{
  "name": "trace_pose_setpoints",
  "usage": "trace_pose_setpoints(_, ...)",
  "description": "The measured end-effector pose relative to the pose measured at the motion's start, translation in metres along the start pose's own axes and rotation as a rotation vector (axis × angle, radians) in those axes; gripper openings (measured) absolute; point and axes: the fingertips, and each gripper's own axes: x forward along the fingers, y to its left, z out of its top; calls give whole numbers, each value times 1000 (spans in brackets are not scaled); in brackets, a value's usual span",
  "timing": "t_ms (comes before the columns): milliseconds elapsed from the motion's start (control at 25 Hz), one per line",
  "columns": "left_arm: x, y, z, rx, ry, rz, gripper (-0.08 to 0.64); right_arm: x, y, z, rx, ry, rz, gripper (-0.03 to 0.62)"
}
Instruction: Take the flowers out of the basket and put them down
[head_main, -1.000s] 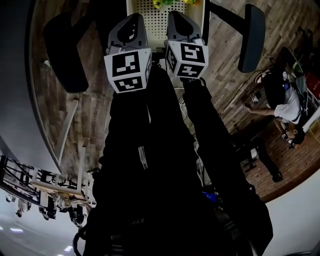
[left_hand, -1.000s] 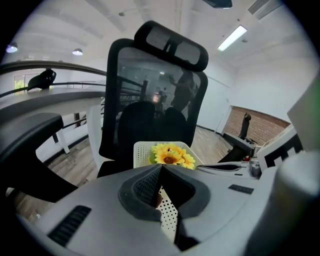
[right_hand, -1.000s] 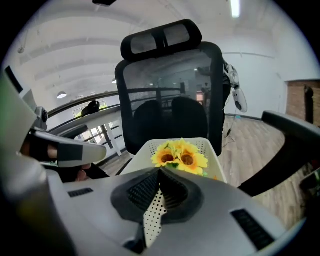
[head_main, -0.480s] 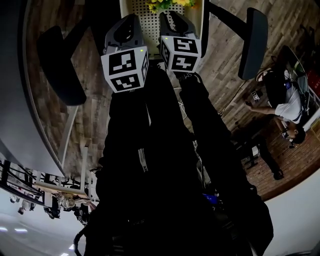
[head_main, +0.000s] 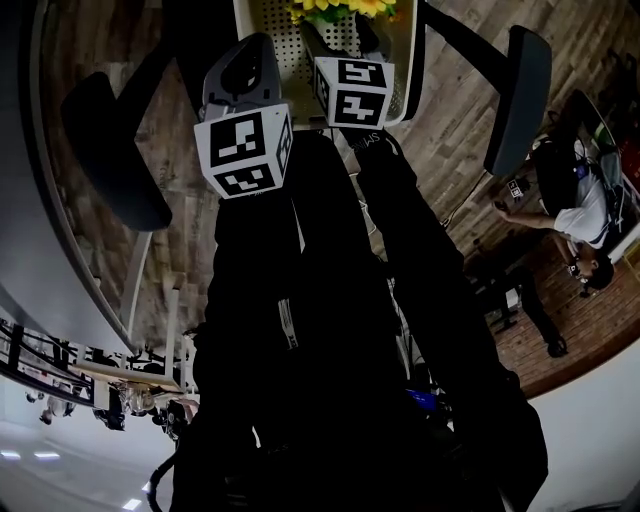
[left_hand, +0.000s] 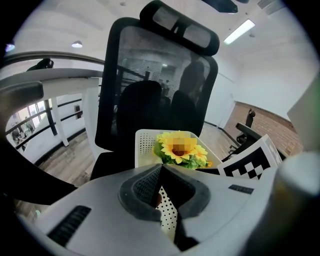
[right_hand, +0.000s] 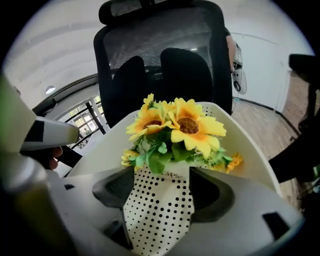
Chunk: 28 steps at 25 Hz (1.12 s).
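A white perforated basket (head_main: 285, 40) stands on a black office chair, with a bunch of yellow sunflowers (head_main: 335, 8) in it. In the right gripper view the sunflowers (right_hand: 180, 127) rise from a cream wrapper with black dots (right_hand: 157, 210). That wrapper lies between the jaws of my right gripper (right_hand: 162, 187), which are opening and stand apart on either side of it. My right gripper (head_main: 340, 35) reaches into the basket (right_hand: 245, 150) just below the blooms. My left gripper (head_main: 255, 50) hangs beside it on the left, short of the flowers (left_hand: 180, 148). Its jaws (left_hand: 161, 167) meet at the tips.
The black chair's backrest (right_hand: 160, 55) rises straight behind the basket, and its armrests (head_main: 515, 85) (head_main: 115, 150) stick out on both sides. The floor is brown wood planks (head_main: 445, 120). A person (head_main: 575, 215) sits at the far right, away from the chair.
My right gripper has moved forward into the basket towards the flowers, and its marker cube sits higher in the head view. The left gripper has shifted only a little.
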Motion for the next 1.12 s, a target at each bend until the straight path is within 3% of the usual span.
trace_pose_setpoints(520,17,22,-1,-1,-4,6,2,58,-21,28,40,-90,-72,466)
trace_pose_setpoints(1120,24,25,-10,5,-11,17,2,86,-31,49,15,-161,-44,494)
